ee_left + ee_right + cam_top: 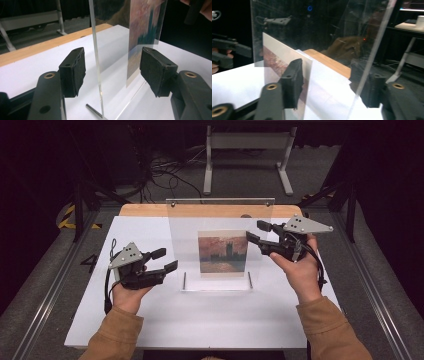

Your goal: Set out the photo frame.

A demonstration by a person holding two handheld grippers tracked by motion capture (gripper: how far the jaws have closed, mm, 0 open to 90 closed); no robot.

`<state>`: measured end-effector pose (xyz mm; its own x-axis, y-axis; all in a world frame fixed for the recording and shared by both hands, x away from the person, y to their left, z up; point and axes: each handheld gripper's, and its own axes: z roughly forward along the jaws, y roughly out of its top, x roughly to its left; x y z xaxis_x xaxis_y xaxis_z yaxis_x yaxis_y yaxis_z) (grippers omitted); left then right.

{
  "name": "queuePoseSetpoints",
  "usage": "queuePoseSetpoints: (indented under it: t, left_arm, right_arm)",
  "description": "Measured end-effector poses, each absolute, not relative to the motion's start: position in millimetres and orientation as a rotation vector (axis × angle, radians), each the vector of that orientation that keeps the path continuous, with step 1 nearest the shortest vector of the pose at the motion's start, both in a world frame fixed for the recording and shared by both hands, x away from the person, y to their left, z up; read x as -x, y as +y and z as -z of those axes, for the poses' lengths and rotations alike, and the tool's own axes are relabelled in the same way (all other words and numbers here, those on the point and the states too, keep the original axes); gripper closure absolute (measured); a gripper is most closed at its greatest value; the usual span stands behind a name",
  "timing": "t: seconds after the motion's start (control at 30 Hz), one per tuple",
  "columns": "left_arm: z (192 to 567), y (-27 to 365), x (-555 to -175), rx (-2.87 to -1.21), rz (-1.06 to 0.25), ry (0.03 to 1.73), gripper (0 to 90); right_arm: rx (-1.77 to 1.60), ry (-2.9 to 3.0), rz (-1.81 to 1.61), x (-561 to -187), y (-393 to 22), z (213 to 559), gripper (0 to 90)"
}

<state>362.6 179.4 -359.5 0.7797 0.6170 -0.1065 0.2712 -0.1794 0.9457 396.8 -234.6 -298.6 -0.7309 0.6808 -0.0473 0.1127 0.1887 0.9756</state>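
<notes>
Fingers of the left gripper are seen spread, straddling the left edge of a clear acrylic picture stand without touching it; nothing is grasped. In the left gripper view the sheet's edge passes between the two pads with clear daylight on both sides. The right gripper, held higher by the other hand, is likewise released, its jaws set either side of the stand's right edge, one before the sheet and one behind it, as the right gripper view shows through the plastic.

The stand is placed upright at the middle of the white table, toward its far wooden edge, on two thin metal feet. A print of a sunset skyline is mounted in its lower half.

For a clean pick-up, both sets of pads are best closed squarely on bare acrylic, level with each other, so the sheet is not twisted. The print should be kept clear of the pads, and pressure applied evenly, since a slick upright panel is easily tipped.
</notes>
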Motion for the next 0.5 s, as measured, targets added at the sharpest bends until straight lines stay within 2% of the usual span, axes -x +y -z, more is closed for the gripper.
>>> queuePoseSetpoints:
  t: [0.13,0.5]
  left_arm:
    - [362,185,-363,-1.767,-0.345,0.713,34.5]
    - [363,197,-349,-1.791,-0.382,0.705,27.4]
  right_arm:
    - [-0.758,1.968,-1.558,-394,-239,297,34.3]
    - [-0.761,1.981,-1.506,-376,-257,294,26.8]
